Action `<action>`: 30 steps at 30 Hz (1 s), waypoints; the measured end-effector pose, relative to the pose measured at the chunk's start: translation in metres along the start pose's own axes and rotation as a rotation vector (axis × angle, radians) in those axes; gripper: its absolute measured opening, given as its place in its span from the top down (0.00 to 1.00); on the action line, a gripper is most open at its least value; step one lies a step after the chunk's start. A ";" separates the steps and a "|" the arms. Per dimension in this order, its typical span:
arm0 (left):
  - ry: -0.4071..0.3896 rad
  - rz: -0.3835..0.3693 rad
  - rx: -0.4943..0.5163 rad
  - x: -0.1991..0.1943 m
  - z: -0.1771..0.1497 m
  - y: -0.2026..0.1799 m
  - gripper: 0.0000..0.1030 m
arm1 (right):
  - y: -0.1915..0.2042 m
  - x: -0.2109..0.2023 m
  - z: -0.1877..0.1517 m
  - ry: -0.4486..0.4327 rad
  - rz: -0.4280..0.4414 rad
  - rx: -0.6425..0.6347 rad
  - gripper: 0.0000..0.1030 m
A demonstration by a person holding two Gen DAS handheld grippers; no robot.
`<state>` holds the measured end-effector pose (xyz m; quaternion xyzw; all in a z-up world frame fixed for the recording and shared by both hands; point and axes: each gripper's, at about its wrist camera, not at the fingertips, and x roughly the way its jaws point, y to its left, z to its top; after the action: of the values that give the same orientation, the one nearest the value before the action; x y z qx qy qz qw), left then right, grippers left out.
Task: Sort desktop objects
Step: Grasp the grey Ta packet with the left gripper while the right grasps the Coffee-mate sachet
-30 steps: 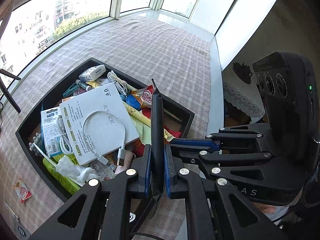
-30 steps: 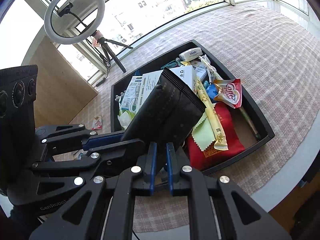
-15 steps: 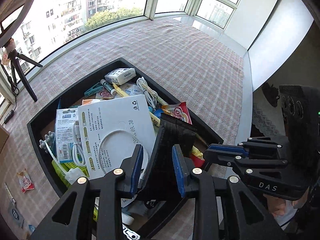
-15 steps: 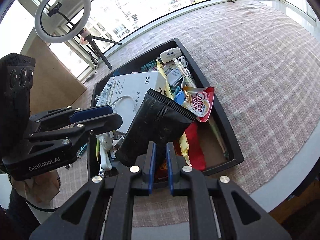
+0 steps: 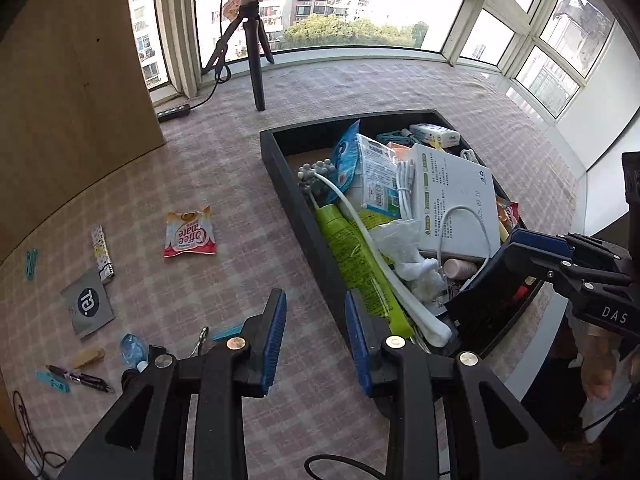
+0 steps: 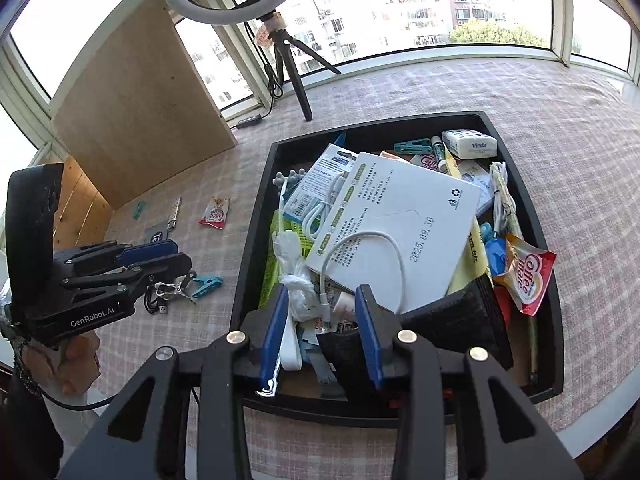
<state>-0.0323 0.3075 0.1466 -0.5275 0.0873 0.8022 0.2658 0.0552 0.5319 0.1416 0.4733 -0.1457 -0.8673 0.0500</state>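
Note:
A black tray on the checked tablecloth is piled with a white box, cables, packets and a green tube. A black pouch lies in the tray's near right corner, loose. My right gripper is open over the tray's near edge, the pouch just to its right. My left gripper is open and empty over the tablecloth beside the tray's left wall; it shows at the left of the right wrist view.
Loose on the cloth left of the tray: a Coffee-mate sachet, a grey packet, a lighter, a pen, clips, keys. A ring-light tripod and a wooden board stand behind.
Both grippers have let go of the black pouch, which now lies in the tray. My left gripper opened first and swung left over the cloth; my right gripper opened after.

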 end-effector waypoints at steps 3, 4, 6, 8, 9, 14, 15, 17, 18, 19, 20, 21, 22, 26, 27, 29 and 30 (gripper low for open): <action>0.002 0.055 -0.087 -0.010 -0.011 0.057 0.72 | 0.030 0.015 0.008 -0.007 0.000 -0.029 0.56; 0.004 0.069 -0.116 -0.013 -0.014 0.075 0.72 | 0.040 0.022 0.011 -0.004 -0.001 -0.029 0.54; 0.006 0.097 -0.165 -0.018 -0.020 0.110 0.72 | 0.056 0.036 0.020 0.016 0.010 -0.026 0.50; 0.008 0.135 -0.208 -0.020 -0.024 0.144 0.72 | 0.073 0.052 0.029 0.040 0.017 -0.036 0.48; 0.011 0.147 -0.231 -0.020 -0.025 0.159 0.72 | 0.081 0.059 0.034 0.046 0.009 -0.044 0.48; 0.030 0.140 -0.352 -0.010 -0.031 0.224 0.72 | 0.116 0.104 0.059 0.099 -0.027 -0.080 0.43; 0.039 0.144 -0.370 -0.005 -0.032 0.234 0.72 | 0.122 0.115 0.065 0.115 -0.030 -0.076 0.43; 0.058 0.153 -0.403 0.006 -0.033 0.252 0.72 | 0.133 0.137 0.075 0.143 -0.031 -0.075 0.43; 0.067 0.153 -0.422 0.012 -0.032 0.259 0.72 | 0.138 0.148 0.080 0.158 -0.043 -0.075 0.43; 0.076 0.149 -0.438 0.019 -0.032 0.266 0.72 | 0.143 0.159 0.084 0.173 -0.056 -0.072 0.43; 0.083 0.147 -0.455 0.024 -0.032 0.272 0.72 | 0.147 0.169 0.088 0.186 -0.058 -0.069 0.43; 0.088 0.146 -0.470 0.029 -0.033 0.278 0.72 | 0.150 0.179 0.091 0.198 -0.061 -0.071 0.43; 0.095 0.144 -0.481 0.034 -0.033 0.283 0.72 | 0.153 0.190 0.094 0.212 -0.073 -0.074 0.43; 0.119 0.113 -0.521 0.050 -0.033 0.296 0.72 | 0.154 0.228 0.106 0.265 -0.097 -0.051 0.43; 0.123 0.101 -0.528 0.053 -0.034 0.297 0.72 | 0.153 0.235 0.108 0.275 -0.097 -0.042 0.43; 0.130 0.088 -0.529 0.059 -0.033 0.297 0.72 | 0.153 0.247 0.111 0.289 -0.097 -0.035 0.43; 0.133 0.091 -0.525 0.061 -0.032 0.296 0.72 | 0.153 0.253 0.113 0.297 -0.098 -0.036 0.43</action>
<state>-0.1786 0.0644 0.0363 -0.6253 -0.0826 0.7721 0.0775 -0.1852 0.3529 0.0409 0.6018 -0.0977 -0.7918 0.0373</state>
